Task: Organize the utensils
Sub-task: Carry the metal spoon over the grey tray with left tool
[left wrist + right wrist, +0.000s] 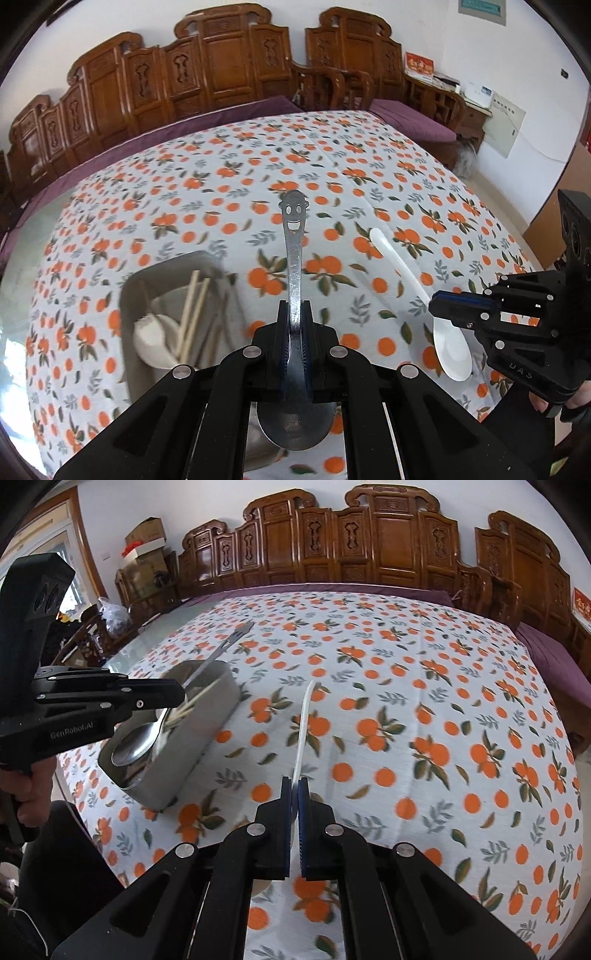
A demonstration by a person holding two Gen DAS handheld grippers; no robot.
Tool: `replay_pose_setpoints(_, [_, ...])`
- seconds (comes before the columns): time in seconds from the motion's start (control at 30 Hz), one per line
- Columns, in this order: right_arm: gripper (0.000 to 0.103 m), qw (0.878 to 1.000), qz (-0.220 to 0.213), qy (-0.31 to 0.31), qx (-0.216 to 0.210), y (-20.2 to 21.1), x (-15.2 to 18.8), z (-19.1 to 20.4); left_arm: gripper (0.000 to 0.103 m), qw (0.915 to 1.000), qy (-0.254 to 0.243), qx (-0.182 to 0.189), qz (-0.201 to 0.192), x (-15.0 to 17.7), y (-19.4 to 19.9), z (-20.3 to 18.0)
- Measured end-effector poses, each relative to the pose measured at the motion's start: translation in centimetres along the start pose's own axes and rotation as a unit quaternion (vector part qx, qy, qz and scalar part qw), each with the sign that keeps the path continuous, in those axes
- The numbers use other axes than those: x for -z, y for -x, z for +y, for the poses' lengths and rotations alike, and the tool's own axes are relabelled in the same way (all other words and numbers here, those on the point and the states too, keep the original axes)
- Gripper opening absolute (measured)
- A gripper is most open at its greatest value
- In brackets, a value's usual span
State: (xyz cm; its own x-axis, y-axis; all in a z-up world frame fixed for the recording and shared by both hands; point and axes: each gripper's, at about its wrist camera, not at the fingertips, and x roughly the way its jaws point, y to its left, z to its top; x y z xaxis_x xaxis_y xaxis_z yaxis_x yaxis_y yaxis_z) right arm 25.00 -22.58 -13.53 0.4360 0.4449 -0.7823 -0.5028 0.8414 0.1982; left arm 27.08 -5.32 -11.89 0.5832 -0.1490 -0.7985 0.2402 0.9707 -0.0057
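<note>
Stainless steel marks the spoon (295, 280) in the left wrist view: its handle, ending in a cut-out smiling face, stands between the closed jaws of the left gripper (295, 314), which clamp it, with the bowl hanging below the fingers toward the camera. To the left below, on the orange-printed tablecloth (369, 177), lies a grey rectangular container (127, 314) holding wooden chopsticks (192, 314) and a pale spoon (155, 339). At right, the right gripper (443, 308) pinches a white plastic spoon (413, 291) across its handle, bowl nearest the camera. Carved wooden chairs (229, 70) line the far side of the table.

In the right wrist view, the white plastic spoon (301, 731) is seen edge-on, its handle rising from the closed blue pads (303, 812) of the right gripper (295, 786). At left, the left gripper (162, 694), held by a hand (29, 790), carries the steel spoon (177, 709) above the grey container (195, 746); the spoon's bowl hangs over the container's near end, and chopsticks (195, 698) show inside.
</note>
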Motion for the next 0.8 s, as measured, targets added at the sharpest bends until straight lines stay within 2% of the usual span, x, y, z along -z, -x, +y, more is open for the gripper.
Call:
replay_pose_setpoints(0.37, [0.004,1.0,-0.001,0.015,-0.015,-0.6,-0.9,3.1,0.005,0.9994,0.027,-0.022,0.001,1.7,1.0,4.9])
replay_pose_setpoints(0.8, [0.004,0.999,0.002,0.021,-0.028,-1.1,-1.1,4.6,0.005,0.997,0.047,-0.047,0.04,4.7,-2.0,8.0])
